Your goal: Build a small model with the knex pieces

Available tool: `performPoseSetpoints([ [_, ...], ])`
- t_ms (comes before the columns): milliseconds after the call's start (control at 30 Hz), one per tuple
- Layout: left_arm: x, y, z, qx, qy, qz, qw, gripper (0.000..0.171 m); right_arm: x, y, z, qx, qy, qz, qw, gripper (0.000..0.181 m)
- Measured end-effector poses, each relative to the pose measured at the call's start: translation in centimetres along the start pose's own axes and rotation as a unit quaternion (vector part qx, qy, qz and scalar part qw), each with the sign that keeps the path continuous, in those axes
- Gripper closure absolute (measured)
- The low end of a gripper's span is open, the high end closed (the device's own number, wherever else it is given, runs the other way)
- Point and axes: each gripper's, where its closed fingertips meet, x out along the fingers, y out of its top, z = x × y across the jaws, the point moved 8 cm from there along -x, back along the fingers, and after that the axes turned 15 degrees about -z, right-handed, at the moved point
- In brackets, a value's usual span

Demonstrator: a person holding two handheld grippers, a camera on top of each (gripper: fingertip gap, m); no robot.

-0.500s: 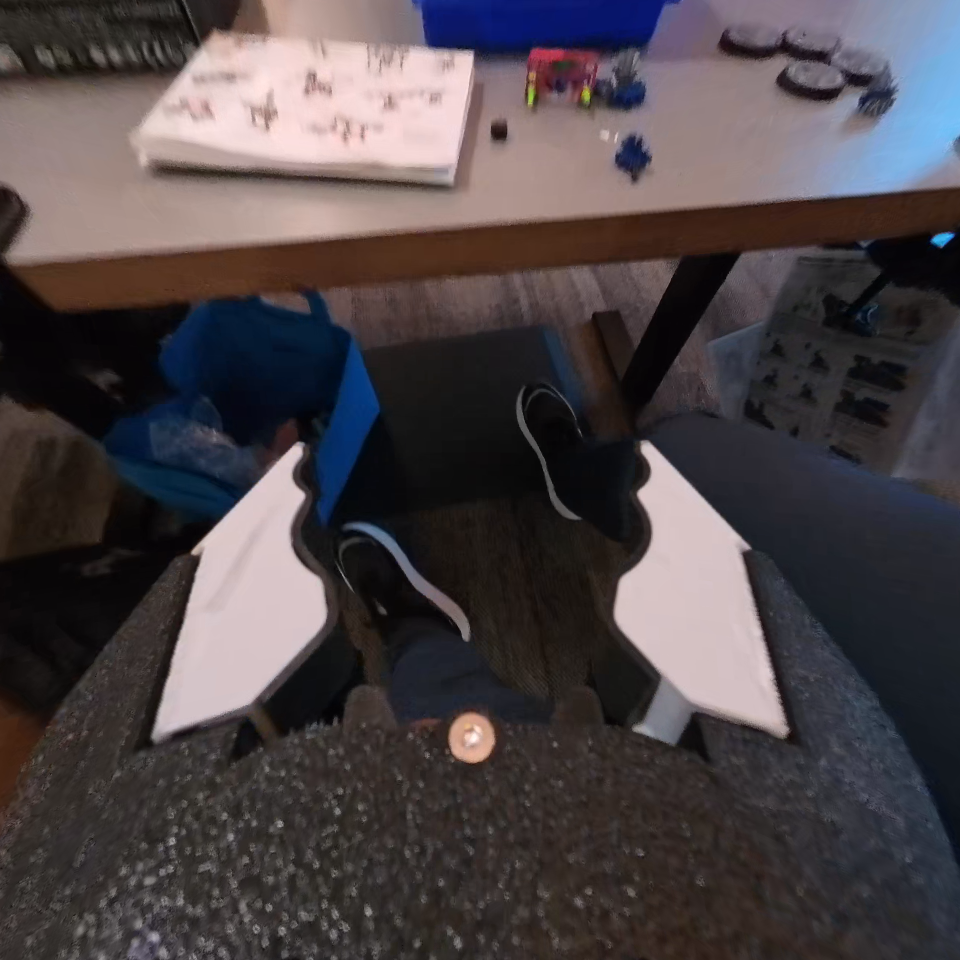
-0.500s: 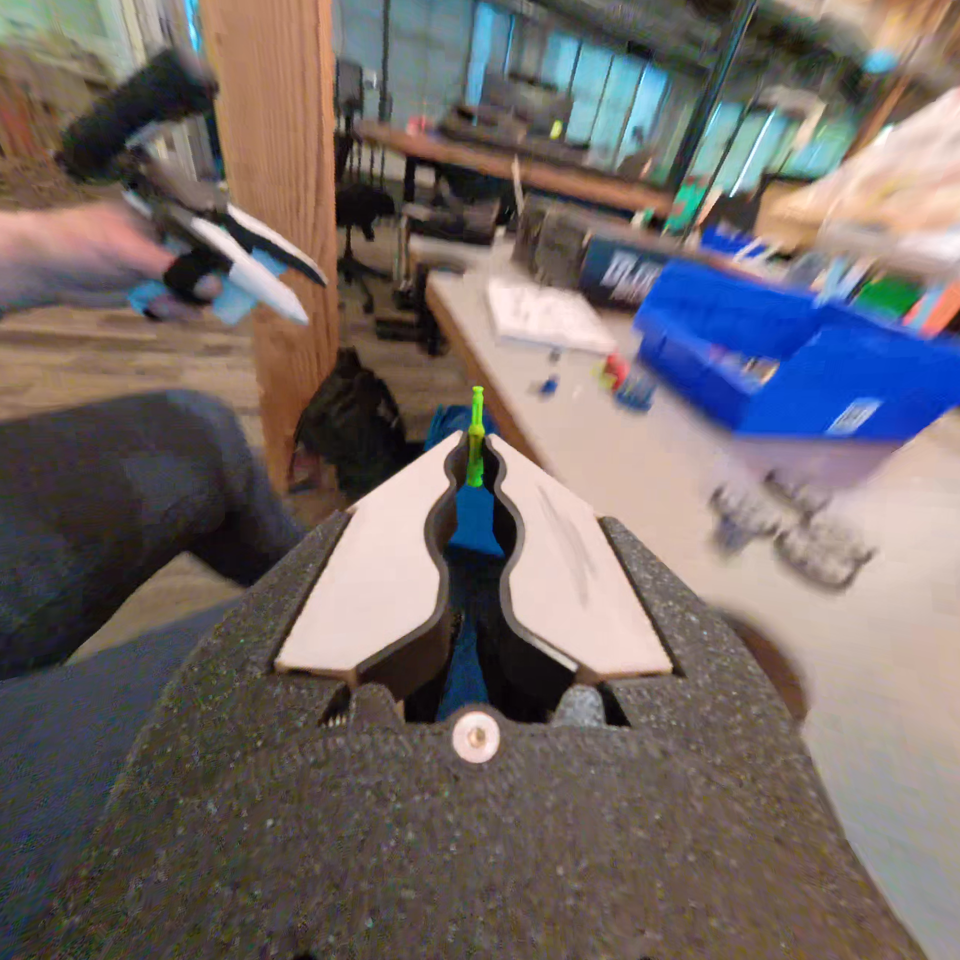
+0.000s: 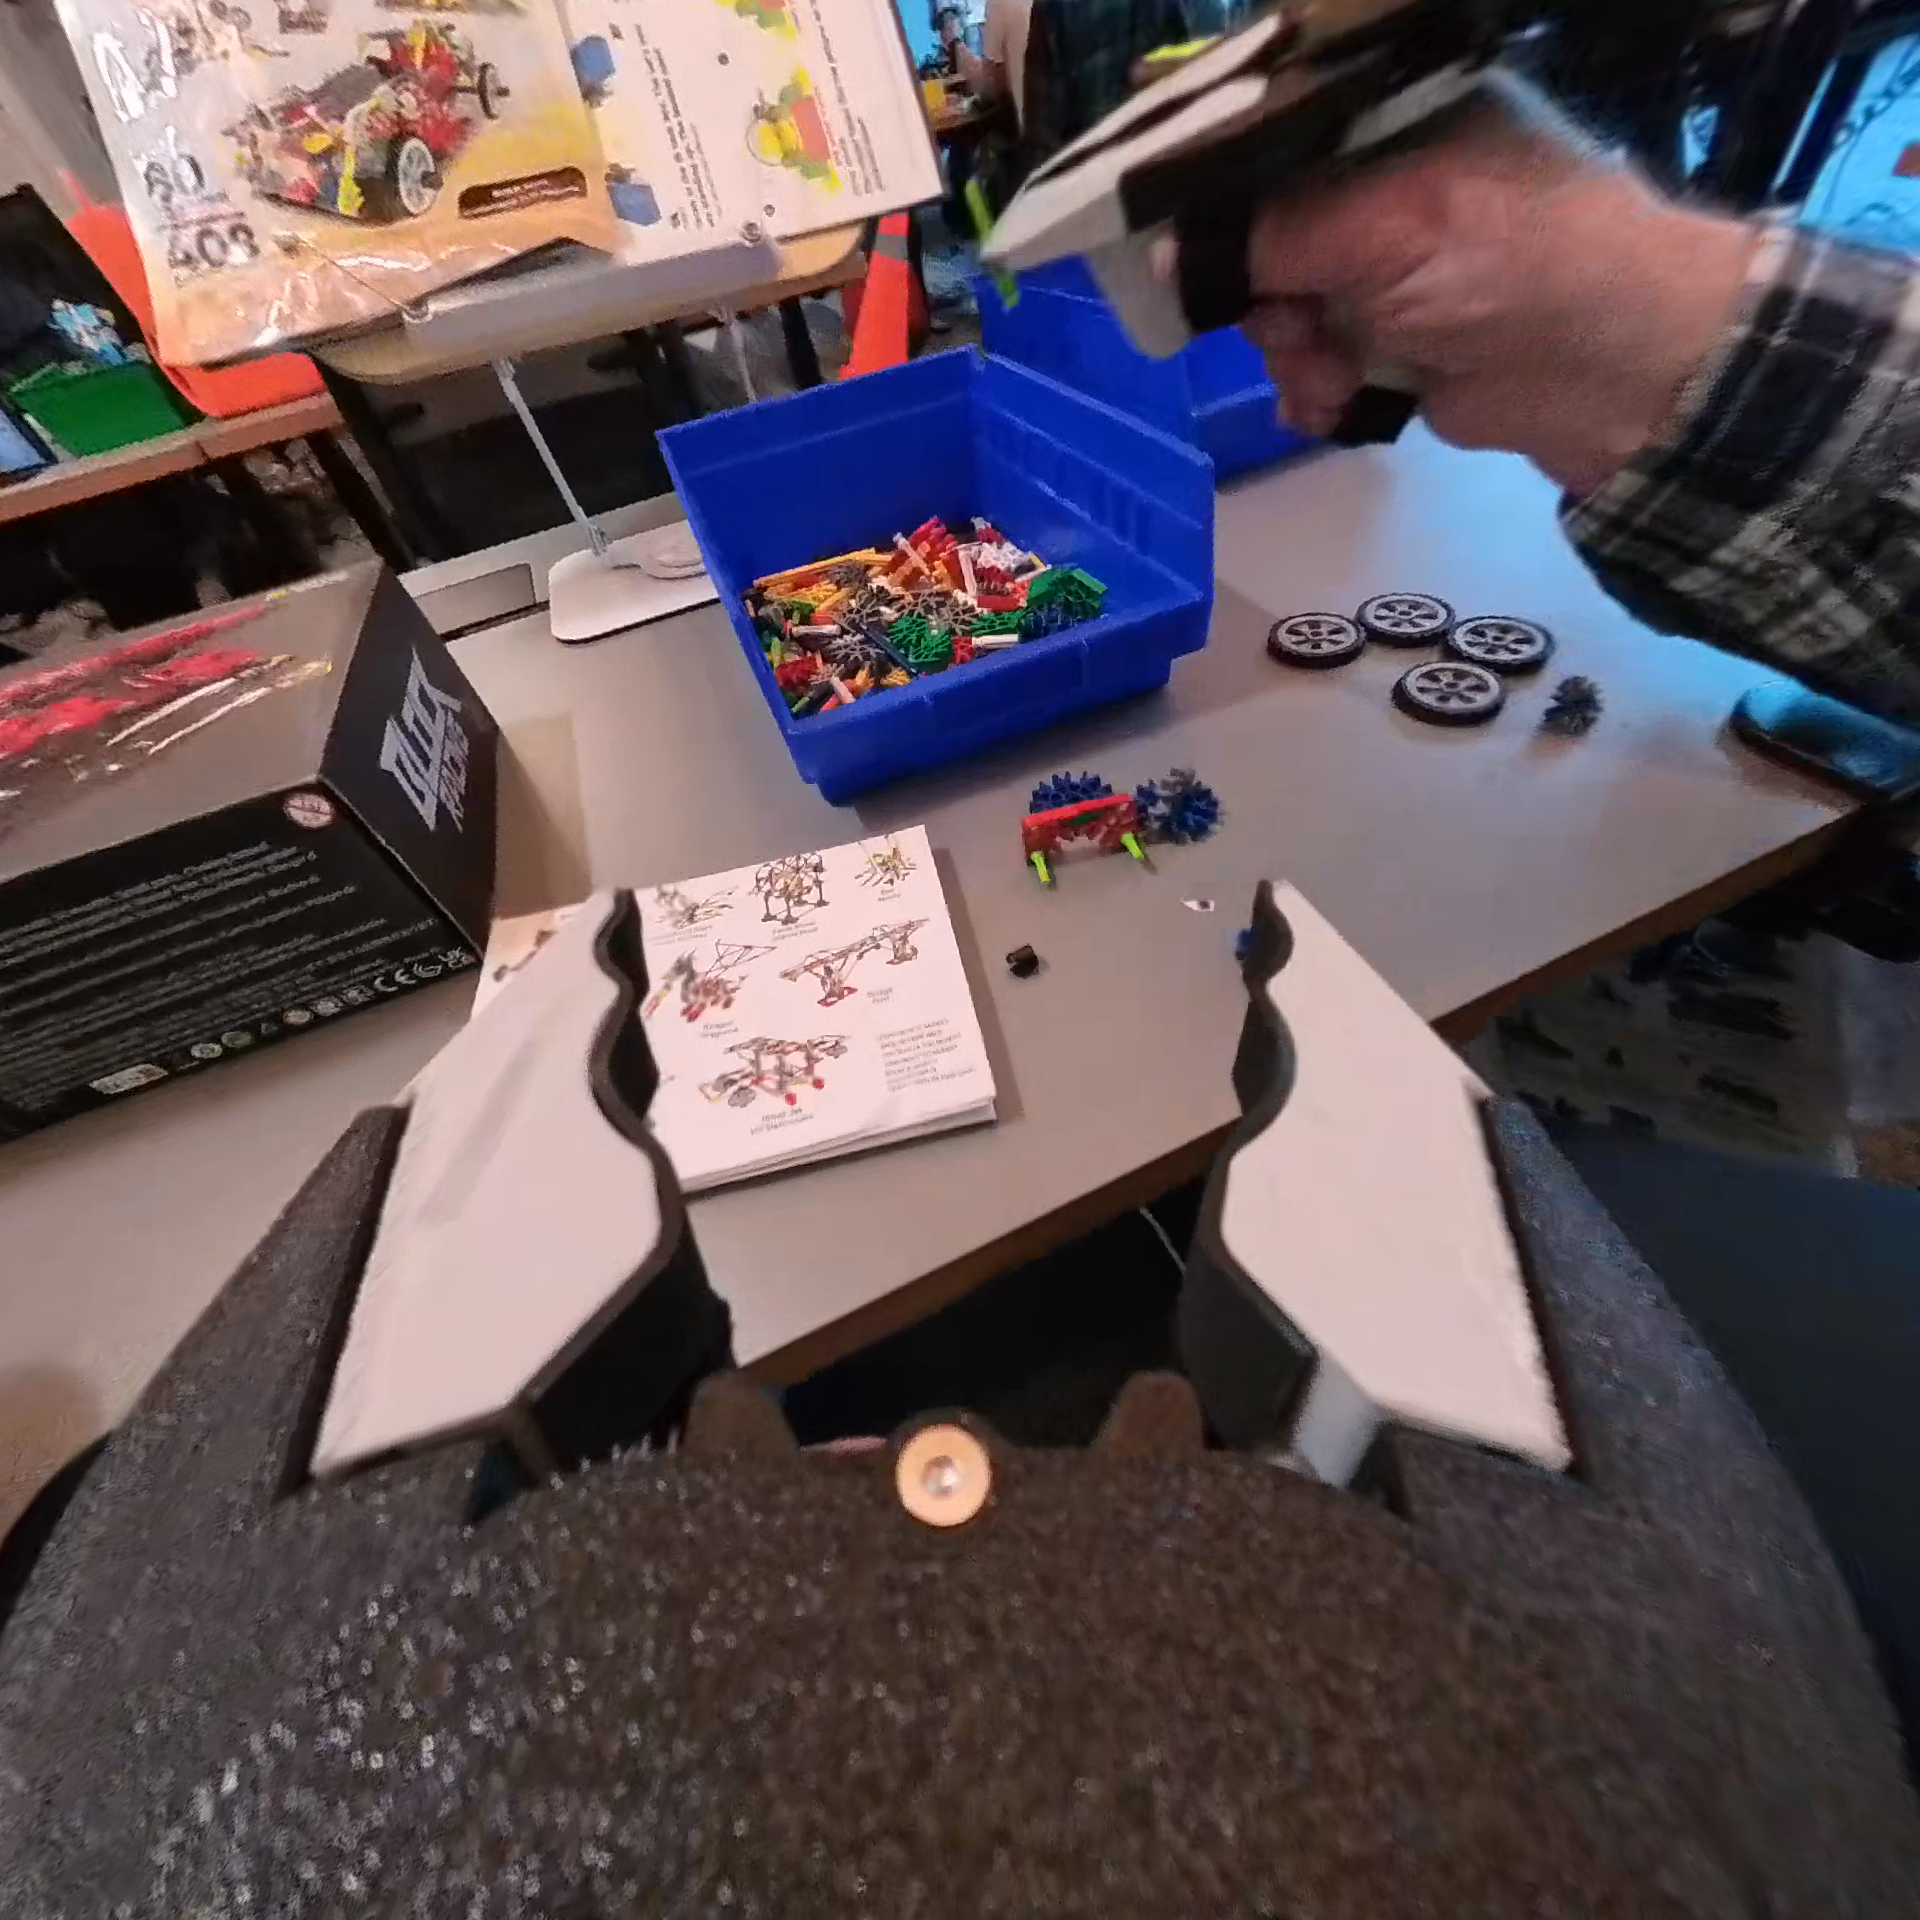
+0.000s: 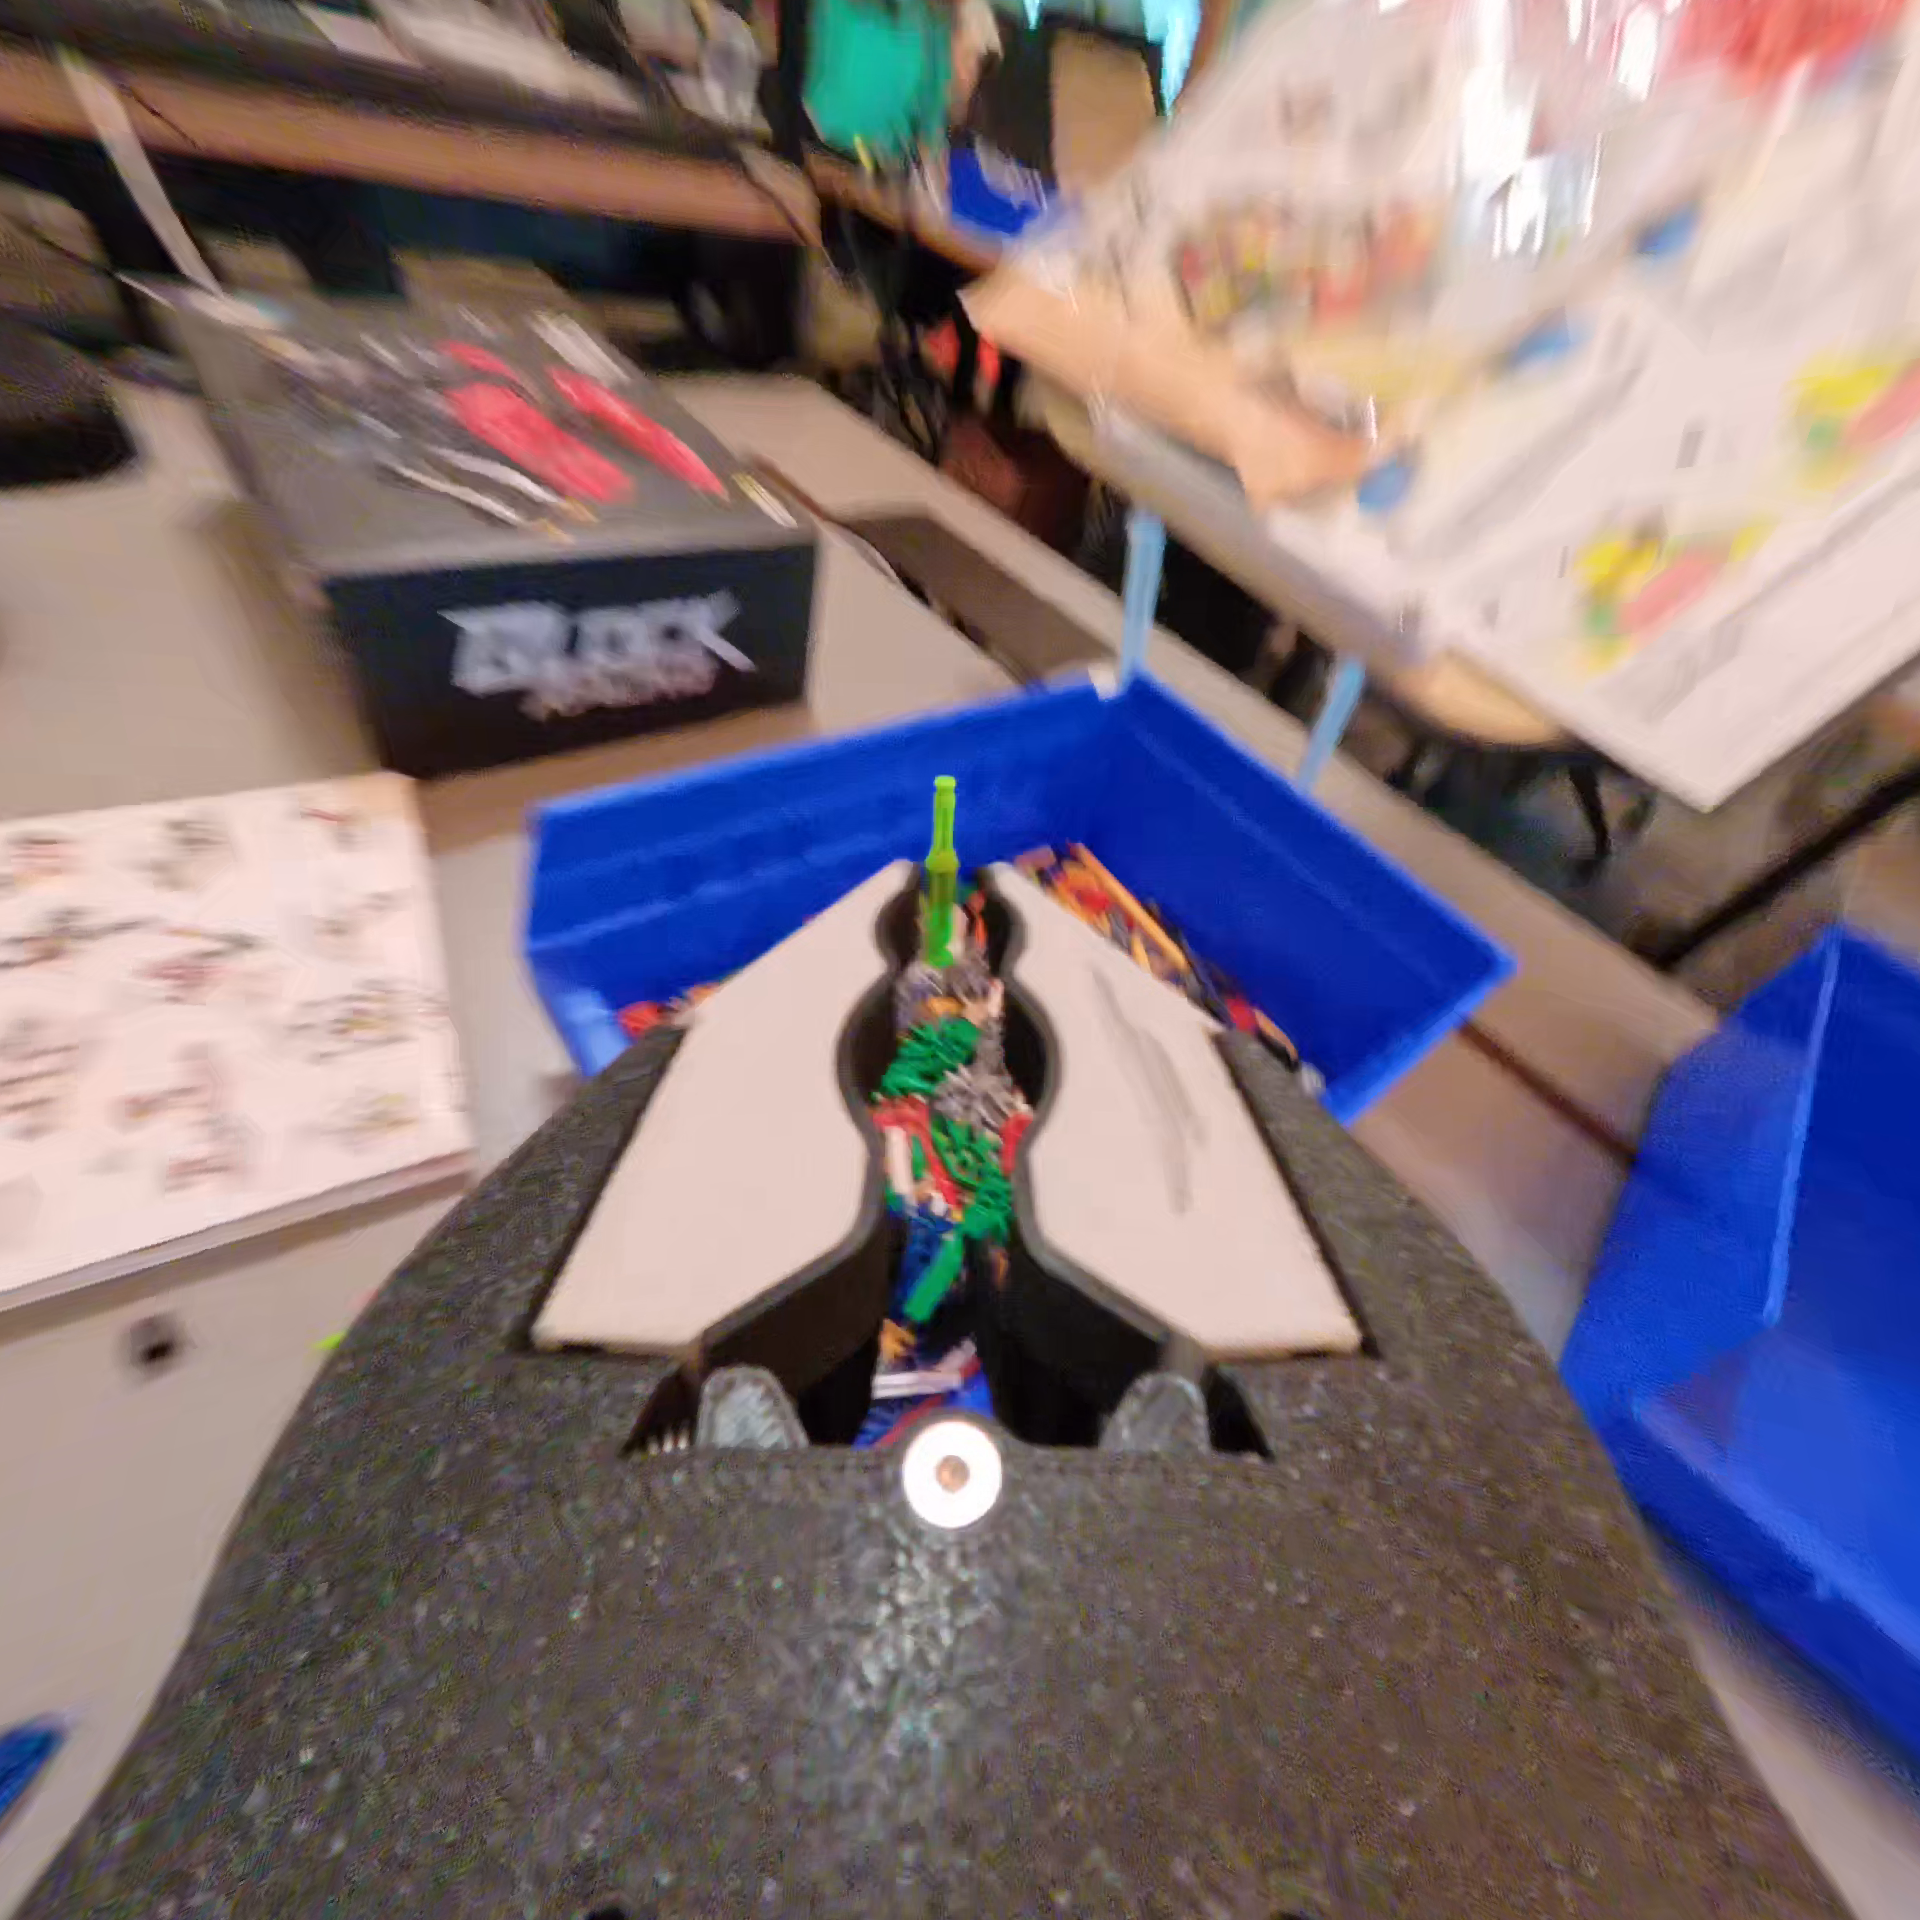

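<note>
i hold my right gripper (image 4: 943, 883), clamped on a green rod (image 4: 941, 868), over the blue bin (image 4: 1351, 935) (left gripper (image 3: 940, 951) spread wide, empty, above the booklet (image 3: 831, 997)).

Left gripper (image 3: 940, 945) jaws wide apart, empty; right gripper (image 4: 943, 883) jaws nearly closed, pinching.

The right gripper (image 4: 948, 894) is pinching a thin lime-green rod (image 4: 942, 868) upright at its fingertips, above a blue bin (image 4: 1299, 883) of what seem to be mixed colourful construction pieces. The left gripper (image 3: 940, 935) is hovering wide apart, holding nothing, over a white booklet (image 3: 831, 997).
</note>
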Motion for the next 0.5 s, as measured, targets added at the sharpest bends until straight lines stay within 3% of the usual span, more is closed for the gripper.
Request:
performPoseSetpoints([
  [67, 1.1, 0.7, -0.6, 0.012, -0.016, -0.008, 1.0, 0.06, 3.7, -1.3, 2.3, 0.035, -0.01, -0.065, 0.997, 0.136],
  [100, 1.7, 1.2, -0.9, 0.026, -0.022, -0.013, 0.999, 0.068, 4.6, -1.8, 3.0, 0.052, -0.002, -0.079, 0.996, 0.135],
  [133, 2.5, 1.4, -0.8, 0.046, -0.041, -0.021, 0.998, 0.087, 4.9, -1.9, 3.4, 0.068, 0.006, -0.074, 0.995, 0.135],
  [267, 6.5, 2.8, 0.2, 0.137, -0.096, -0.056, 0.984, 0.11, 4.8, -3.0, 4.2, 0.079, 0.017, -0.085, 0.993, 0.131],
  [333, 9.5, 3.1, 0.8, 0.187, -0.107, -0.092, 0.972, 0.112, 4.0, -3.0, 3.9, 0.098, 0.047, -0.039, 0.993, 0.134],
  [500, 16.3, 2.3, 1.9, 0.269, -0.134, -0.176, 0.937, 0.116, 3.1, -4.3, 1.3, 0.037, 0.092, -0.034, 0.994, 0.139],
])
